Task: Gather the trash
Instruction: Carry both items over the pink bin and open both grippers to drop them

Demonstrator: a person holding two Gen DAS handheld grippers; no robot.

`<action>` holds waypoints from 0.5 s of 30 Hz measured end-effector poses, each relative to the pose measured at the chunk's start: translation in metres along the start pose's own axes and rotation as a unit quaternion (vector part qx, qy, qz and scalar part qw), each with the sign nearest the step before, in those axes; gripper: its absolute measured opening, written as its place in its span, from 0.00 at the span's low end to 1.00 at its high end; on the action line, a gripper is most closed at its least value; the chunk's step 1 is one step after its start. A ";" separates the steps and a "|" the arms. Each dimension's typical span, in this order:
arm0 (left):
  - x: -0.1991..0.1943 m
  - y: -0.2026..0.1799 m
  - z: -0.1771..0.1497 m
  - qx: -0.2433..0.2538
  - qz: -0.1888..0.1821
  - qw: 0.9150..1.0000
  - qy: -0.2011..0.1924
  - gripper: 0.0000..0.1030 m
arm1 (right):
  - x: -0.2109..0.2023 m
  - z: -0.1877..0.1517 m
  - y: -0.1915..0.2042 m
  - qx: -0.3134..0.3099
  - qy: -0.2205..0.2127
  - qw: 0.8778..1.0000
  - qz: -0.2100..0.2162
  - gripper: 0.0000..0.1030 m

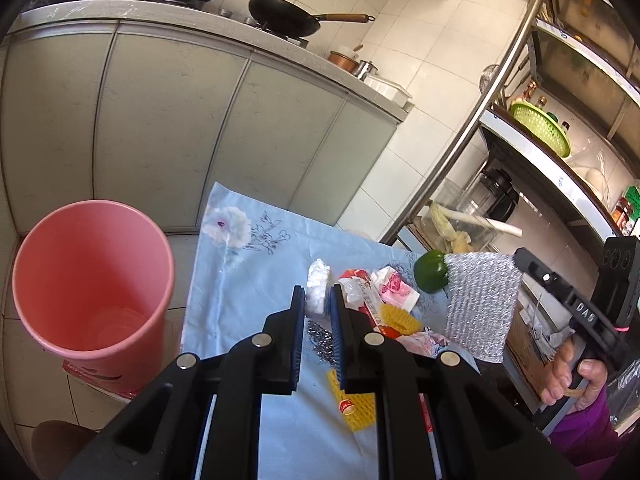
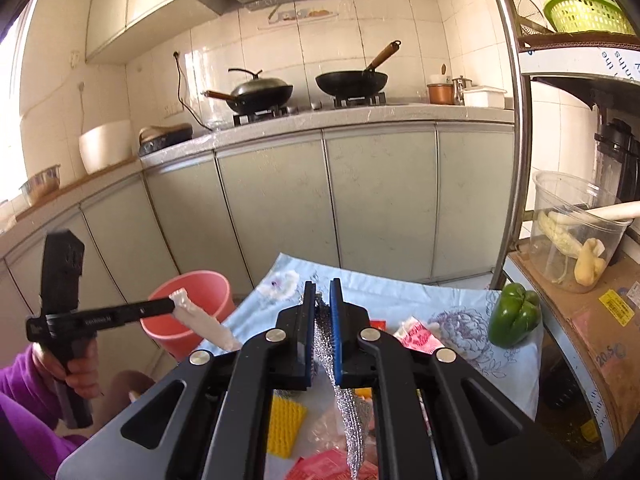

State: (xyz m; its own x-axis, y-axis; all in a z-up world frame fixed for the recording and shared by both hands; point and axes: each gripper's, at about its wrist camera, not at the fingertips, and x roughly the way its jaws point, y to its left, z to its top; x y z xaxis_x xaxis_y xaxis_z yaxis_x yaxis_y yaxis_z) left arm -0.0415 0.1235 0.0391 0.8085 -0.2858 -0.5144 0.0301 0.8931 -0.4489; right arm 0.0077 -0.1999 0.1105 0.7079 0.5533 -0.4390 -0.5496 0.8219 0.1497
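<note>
In the right wrist view the silver bubble-wrap sheet shows only edge-on, a thin glittering strip between the pads of the right gripper, which are clamped on it; its lower end runs out of the bottom of the frame. The left wrist view gives its full face at centre right, hanging from that gripper, whose fingertips are hidden behind the sheet. The left gripper is pinched on a crumpled white foam scrap, seen blurred at lower left of the right wrist view.

The remaining trash lies low in the left wrist frame, partly covered by the gripper bodies: red-and-white wrappers and yellow foam netting, on a pale blue flowered cloth over the table. A green pepper sits at the cloth's right edge. The pink bin stands on the tiled floor at lower left, just beside the cloth. Grey-green cabinets carry a counter with two woks; a metal shelf rack fills the right side.
</note>
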 end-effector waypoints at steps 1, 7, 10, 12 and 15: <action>-0.002 0.004 0.000 -0.003 0.002 1.000 -0.003 0.12 | 0.000 0.003 0.000 0.007 -0.002 1.000 0.006 0.07; -0.021 0.022 0.007 -0.002 0.035 0.999 -0.034 0.12 | 0.016 0.019 0.011 0.026 0.002 0.999 0.045 0.07; -0.034 0.036 0.012 -0.004 0.063 0.996 -0.055 0.12 | 0.033 0.026 0.029 0.017 0.008 0.998 0.066 0.07; -0.044 0.048 0.014 -0.011 0.082 0.994 -0.067 0.12 | 0.048 0.032 0.044 0.008 0.012 0.996 0.082 0.07; -0.057 0.070 0.016 -0.022 0.115 0.990 -0.081 0.12 | 0.071 0.041 0.067 0.000 0.019 0.993 0.114 0.07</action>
State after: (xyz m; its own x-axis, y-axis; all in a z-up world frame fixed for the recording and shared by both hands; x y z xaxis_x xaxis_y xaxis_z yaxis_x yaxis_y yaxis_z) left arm -0.0757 0.2077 0.0485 0.8743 -0.0139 -0.4851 -0.1889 0.9110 -0.3665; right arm 0.0390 -0.1002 0.1257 0.5480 0.7192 -0.4271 -0.6933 0.6762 0.2492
